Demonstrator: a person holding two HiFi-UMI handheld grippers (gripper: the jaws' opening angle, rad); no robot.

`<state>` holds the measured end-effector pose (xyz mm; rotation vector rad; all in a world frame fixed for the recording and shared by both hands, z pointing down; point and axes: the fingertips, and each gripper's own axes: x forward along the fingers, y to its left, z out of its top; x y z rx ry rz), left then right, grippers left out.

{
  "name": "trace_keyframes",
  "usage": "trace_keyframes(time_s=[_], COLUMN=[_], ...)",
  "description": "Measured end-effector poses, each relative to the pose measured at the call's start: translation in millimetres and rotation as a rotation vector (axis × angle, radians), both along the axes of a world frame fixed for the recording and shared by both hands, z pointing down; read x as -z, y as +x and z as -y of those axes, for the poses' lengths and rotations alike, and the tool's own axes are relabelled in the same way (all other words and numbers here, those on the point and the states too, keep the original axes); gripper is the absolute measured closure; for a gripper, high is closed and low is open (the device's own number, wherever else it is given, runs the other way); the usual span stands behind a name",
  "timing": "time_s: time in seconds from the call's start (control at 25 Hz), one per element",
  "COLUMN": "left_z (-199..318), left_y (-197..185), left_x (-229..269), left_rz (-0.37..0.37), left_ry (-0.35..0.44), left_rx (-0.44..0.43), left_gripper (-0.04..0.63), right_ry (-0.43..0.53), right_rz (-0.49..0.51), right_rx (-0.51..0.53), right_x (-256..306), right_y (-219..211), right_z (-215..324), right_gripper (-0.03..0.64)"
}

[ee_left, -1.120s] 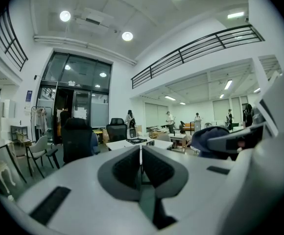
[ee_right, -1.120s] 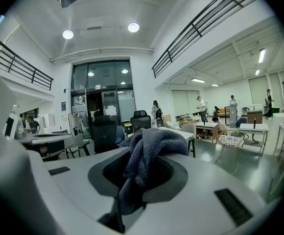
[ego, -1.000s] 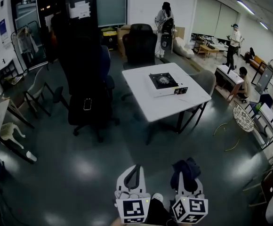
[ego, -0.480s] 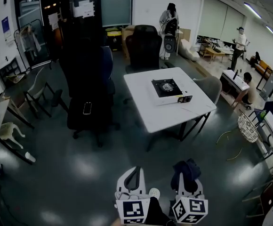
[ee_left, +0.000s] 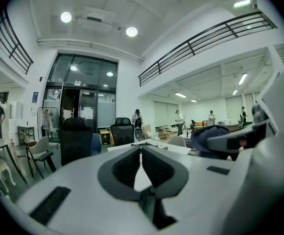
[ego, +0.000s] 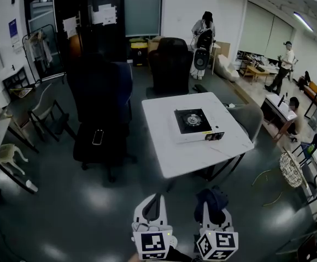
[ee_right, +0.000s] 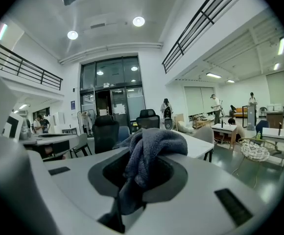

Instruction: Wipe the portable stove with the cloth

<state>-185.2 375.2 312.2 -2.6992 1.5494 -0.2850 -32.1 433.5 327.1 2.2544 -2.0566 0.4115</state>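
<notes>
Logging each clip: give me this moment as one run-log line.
left gripper: shut, empty | right gripper: shut on cloth | stove: on table ahead, untouched | wiping: not yet begun

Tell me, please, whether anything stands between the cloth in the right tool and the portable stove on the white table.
Nothing visible does. The right tool grips the cloth over open floor; the portable stove sits ahead on the white table, with only bare tabletop before it. The black office chair stands off to the left.

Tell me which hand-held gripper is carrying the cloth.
The right hand-held gripper: the cloth is bunched between its jaws. The left hand-held gripper has its jaws together on nothing.
</notes>
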Motion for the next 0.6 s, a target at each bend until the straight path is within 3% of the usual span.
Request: trace_keyframes(time_s=[0.6], left_z=[81], left_y=[81], left_x=[-7], left_rz=[0.002], left_ry=[-0.029], left_rx=[0.022], left_gripper=[0.572], right_ry=[-0.017], right_rz=[0.021], right_rx=[0.008], right_x=[-8], right_y=[86], right_z=[82], right_gripper=[0.54])
